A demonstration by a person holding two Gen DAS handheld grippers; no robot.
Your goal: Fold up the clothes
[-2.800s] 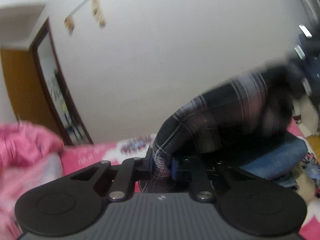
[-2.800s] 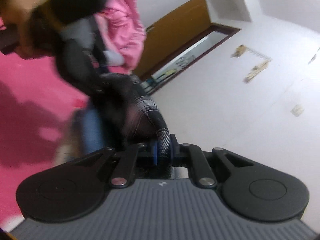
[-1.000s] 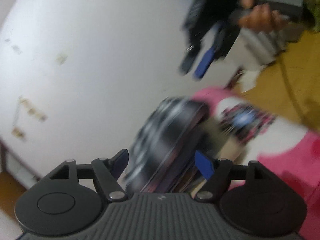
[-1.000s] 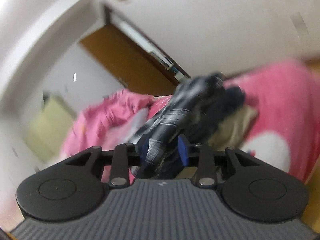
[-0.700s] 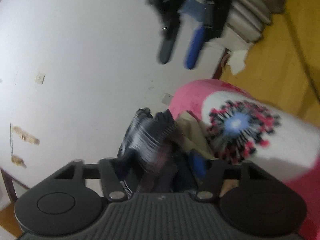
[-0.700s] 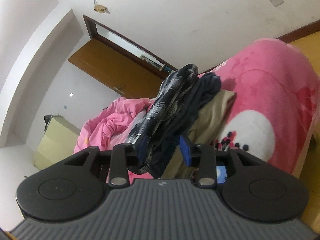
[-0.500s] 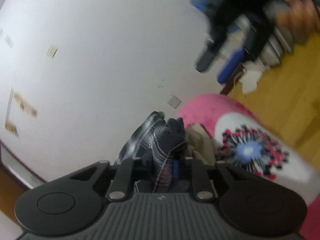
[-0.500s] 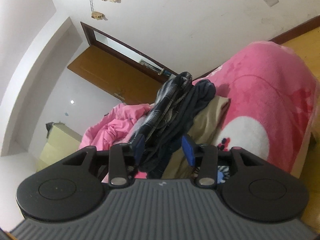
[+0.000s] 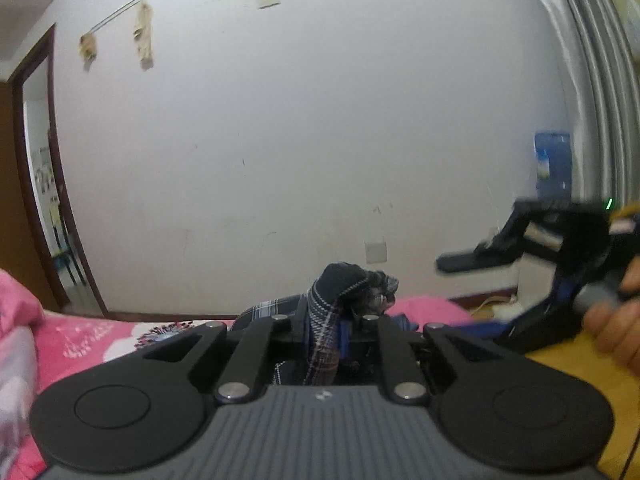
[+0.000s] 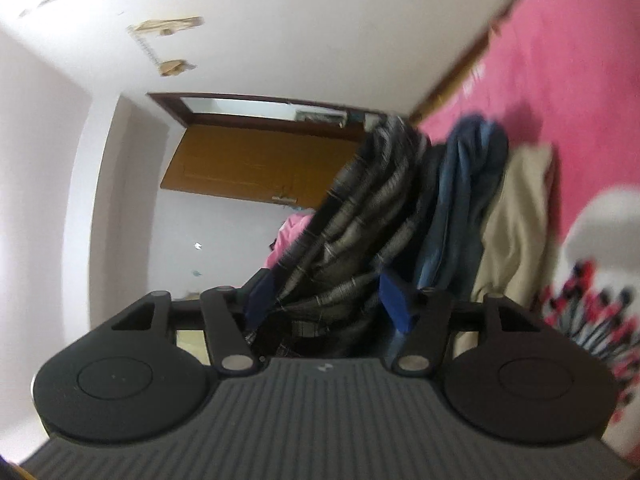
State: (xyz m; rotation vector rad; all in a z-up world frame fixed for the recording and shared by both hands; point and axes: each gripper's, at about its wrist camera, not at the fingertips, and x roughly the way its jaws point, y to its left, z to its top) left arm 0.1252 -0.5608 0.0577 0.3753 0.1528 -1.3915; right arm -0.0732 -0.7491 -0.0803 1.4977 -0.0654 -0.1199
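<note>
**Plaid Shirt Pinched on the Left, Released on the Right**

Over the pink bed [image 9: 92, 336], the left gripper [image 9: 326, 336] is clamped on a bunched fold of the dark plaid shirt [image 9: 320, 344], which trails to the clothes pile beyond. Seen from the right wrist, the right gripper [image 10: 326, 300] is opening, plaid shirt [image 10: 360, 216] between its blue pads but apparently unpressed. This looks like a regrasp; next, the right likely needs a fresh edge to spread the shirt. No legible writing shows.

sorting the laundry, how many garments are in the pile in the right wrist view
3: plaid shirt nearest the door, blue denim in the middle, beige garment against the pink blanket. More may be hidden underneath.
</note>
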